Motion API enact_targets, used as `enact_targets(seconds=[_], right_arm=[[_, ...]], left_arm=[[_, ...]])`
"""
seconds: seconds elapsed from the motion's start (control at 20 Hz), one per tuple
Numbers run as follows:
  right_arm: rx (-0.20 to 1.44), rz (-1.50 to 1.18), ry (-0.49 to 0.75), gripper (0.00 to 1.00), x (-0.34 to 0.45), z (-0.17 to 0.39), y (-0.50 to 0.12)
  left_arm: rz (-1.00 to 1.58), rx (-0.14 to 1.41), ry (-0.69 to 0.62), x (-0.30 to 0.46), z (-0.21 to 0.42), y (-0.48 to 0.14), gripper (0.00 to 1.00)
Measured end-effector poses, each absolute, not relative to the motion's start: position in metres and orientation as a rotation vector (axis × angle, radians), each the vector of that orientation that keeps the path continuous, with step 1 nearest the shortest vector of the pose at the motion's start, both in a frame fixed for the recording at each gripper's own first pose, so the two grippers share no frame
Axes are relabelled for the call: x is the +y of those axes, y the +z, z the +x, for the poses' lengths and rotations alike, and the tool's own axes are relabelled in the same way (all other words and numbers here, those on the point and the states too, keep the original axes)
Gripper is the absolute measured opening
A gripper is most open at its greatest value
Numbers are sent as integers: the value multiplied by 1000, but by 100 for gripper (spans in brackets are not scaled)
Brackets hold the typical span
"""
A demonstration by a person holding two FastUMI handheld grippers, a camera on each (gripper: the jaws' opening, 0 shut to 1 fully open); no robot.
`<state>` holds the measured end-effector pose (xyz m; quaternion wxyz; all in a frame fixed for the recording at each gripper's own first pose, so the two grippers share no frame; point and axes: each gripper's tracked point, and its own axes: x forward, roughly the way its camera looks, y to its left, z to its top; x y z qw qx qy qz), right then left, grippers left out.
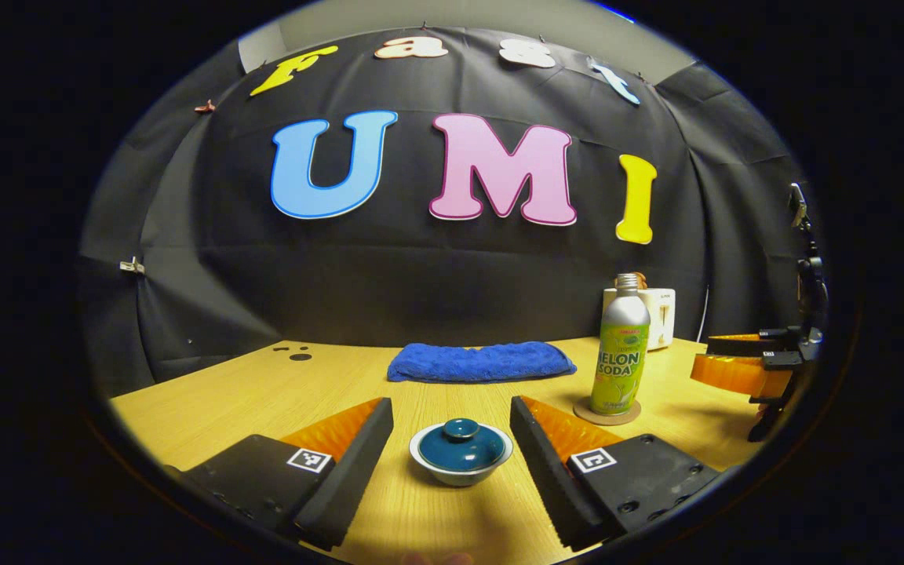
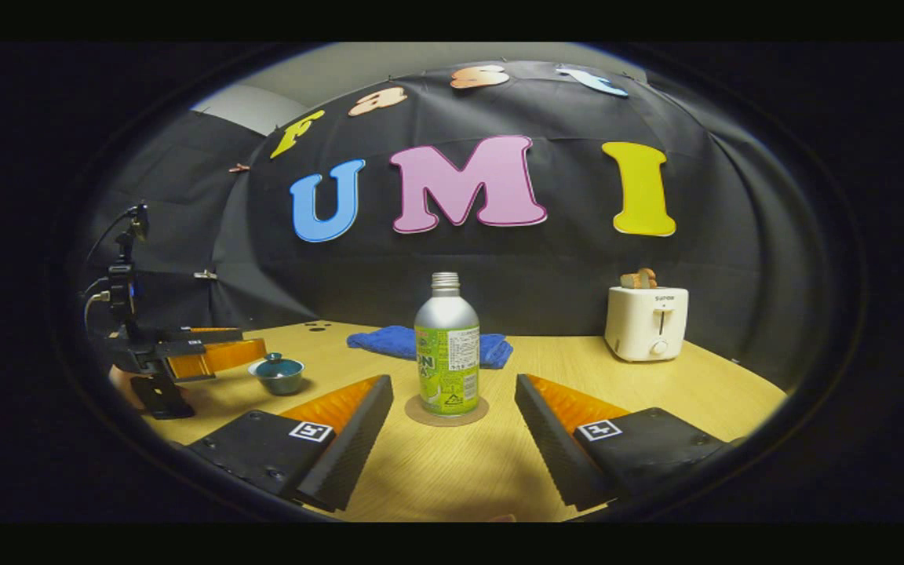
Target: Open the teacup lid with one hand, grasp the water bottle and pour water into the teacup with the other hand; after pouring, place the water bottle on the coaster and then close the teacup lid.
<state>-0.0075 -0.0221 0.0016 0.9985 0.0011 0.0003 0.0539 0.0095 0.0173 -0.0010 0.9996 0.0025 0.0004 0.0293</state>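
A small teacup (image 1: 461,463) with a dark blue lid (image 1: 461,443) stands on the wooden table, straight ahead of my left gripper (image 1: 452,459), which is open with a finger on either side of it, not touching. The silver and green water bottle (image 1: 621,353) stands upright on a round coaster (image 1: 607,413), capless. In the right gripper view the bottle (image 2: 446,353) and coaster (image 2: 446,411) are centred in front of my open right gripper (image 2: 452,439). The teacup (image 2: 279,373) sits at the left there, beside the left gripper (image 2: 209,355). The right gripper (image 1: 742,369) appears at the right of the left gripper view.
A folded blue cloth (image 1: 480,362) lies at the back of the table (image 1: 264,392). A white toaster (image 2: 647,322) stands at the back right, with something in its slot. Black cloth walls the booth behind.
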Motion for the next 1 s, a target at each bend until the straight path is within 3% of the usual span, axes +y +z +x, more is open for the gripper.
enact_targets(seconds=[0.15,1.0], right_arm=[[1,2,100,97,-23,-7,1],[1,1,83,97,-25,-7,1]], left_arm=[[3,5,106,26,7,-1,95],[4,5,108,25,6,-1,95]])
